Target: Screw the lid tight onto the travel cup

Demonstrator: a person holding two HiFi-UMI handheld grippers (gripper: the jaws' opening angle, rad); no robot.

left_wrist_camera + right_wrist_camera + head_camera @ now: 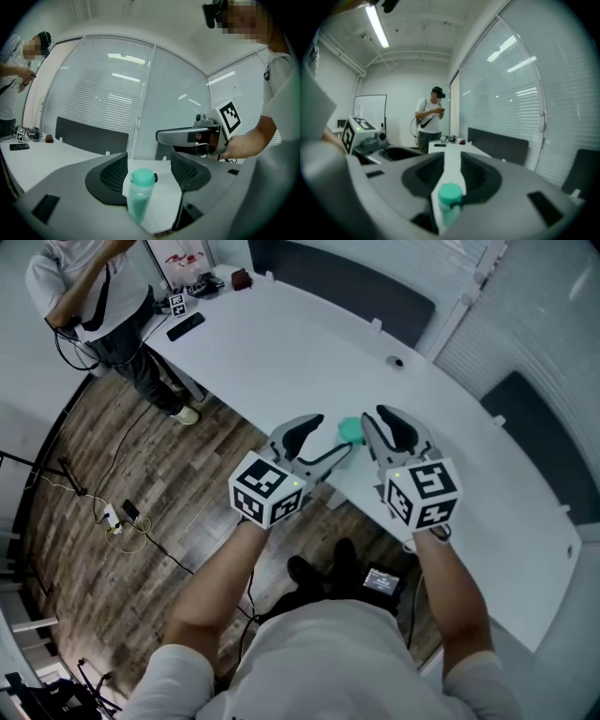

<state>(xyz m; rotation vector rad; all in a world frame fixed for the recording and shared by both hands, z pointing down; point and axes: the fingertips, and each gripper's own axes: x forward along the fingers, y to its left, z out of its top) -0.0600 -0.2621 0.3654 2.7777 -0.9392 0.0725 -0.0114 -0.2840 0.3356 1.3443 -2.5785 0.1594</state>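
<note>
Cup [352, 430] upright on counter [281, 343], near edge, lid [142, 177] on. Left claw [149, 159] wide open, cup seen between its jaws, untouched. Right claw [452, 159] a slit apart, holding nothing. Lid looks seated; tightness can't be judged. Probably done, or a final twist pending.

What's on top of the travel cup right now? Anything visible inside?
A teal lid sits on the travel cup. The translucent body looks teal-tinted, but its contents cannot be told. Its base is covered in every view.
</note>
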